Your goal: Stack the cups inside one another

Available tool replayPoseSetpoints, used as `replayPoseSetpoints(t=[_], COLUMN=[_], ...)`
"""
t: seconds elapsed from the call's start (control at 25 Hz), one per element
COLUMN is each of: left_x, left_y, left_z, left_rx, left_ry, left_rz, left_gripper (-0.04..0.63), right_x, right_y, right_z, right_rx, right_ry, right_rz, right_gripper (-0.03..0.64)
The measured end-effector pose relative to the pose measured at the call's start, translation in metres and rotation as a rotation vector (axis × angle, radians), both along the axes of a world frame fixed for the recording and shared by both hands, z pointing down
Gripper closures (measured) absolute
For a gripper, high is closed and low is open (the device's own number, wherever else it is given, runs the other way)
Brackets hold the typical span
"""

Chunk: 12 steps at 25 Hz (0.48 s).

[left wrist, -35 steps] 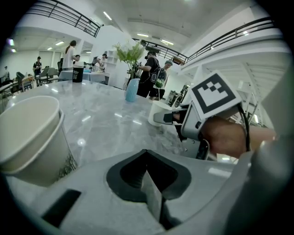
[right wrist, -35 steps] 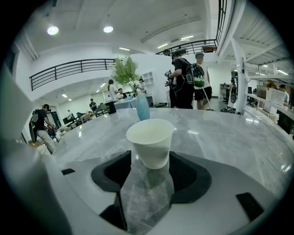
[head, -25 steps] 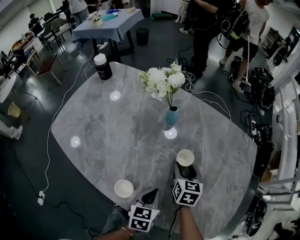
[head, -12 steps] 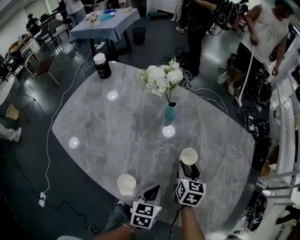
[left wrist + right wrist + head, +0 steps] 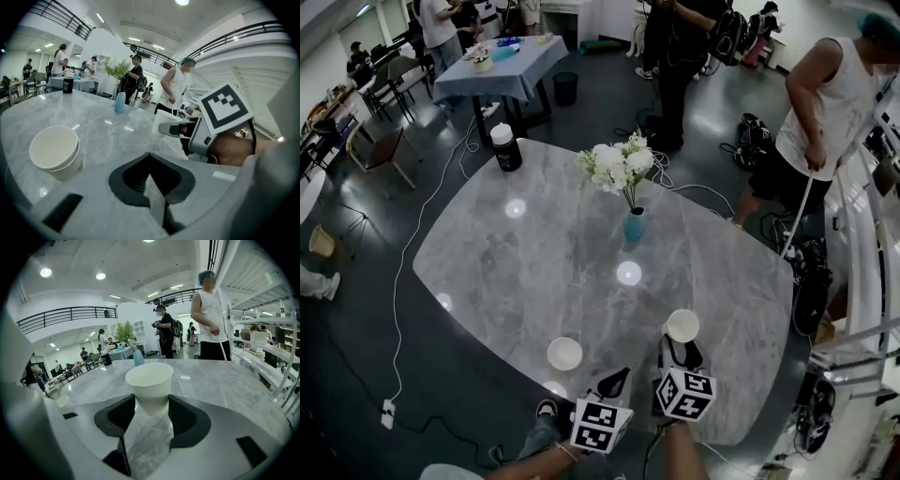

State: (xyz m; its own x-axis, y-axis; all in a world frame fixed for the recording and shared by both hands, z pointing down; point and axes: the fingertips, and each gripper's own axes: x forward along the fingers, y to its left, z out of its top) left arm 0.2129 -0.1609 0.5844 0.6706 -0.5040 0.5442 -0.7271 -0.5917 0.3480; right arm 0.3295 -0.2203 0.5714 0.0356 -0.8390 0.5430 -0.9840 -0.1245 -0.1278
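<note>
From my remote seat, the grey marble table [image 5: 534, 253] fills the head view and both hand-held grippers sit over its near edge, around 6 o'clock. My right gripper [image 5: 151, 411] is clamped on the held cup [image 5: 149, 386]: the two jaws press its lower wall from either side while the wide open mouth stands above them, upright and facing up. In the head view that same right gripper [image 5: 680, 348] points toward 12 o'clock with the held cup [image 5: 682, 325] at its tip, at about 5 o'clock on the table; I cannot tell whether the cup's base touches the marble. My left gripper [image 5: 149, 156] has its jaws drawn together with nothing between them, and in the head view it [image 5: 616, 378] angles toward 1 o'clock. The loose cup [image 5: 564, 353] stands upright on the table at about 7 o'clock, at 9 o'clock from the held one and well apart from it, just off the left gripper's tip at 10 o'clock. In the left gripper view the loose cup [image 5: 55, 151] is plain white, empty, with what looks like a doubled rim; whether another cup is nested in it I cannot tell. Both forearms come in from the bottom edge, the right forearm [image 5: 680, 457] running nearly straight toward 12 o'clock
</note>
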Motion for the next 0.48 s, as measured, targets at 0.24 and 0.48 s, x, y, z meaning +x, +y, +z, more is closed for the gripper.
replayPoseSetpoints(t=[0.24, 0.48], left_x=[-0.024, -0.062], left_y=[0.010, 0.016], left_z=[-0.025, -0.047], left_rx=[0.022, 0.069], left_ry=[0.010, 0.004], left_rz=[-0.012, -0.056], left_gripper=[0.598, 0.598], right_x=[-0.022, -0.056], right_y=[0.028, 0.042], right_z=[-0.021, -0.042], right_rx=[0.014, 0.041], right_ry=[-0.001, -0.001], right_rz=[0.015, -0.012], right_gripper=[0.402, 0.402])
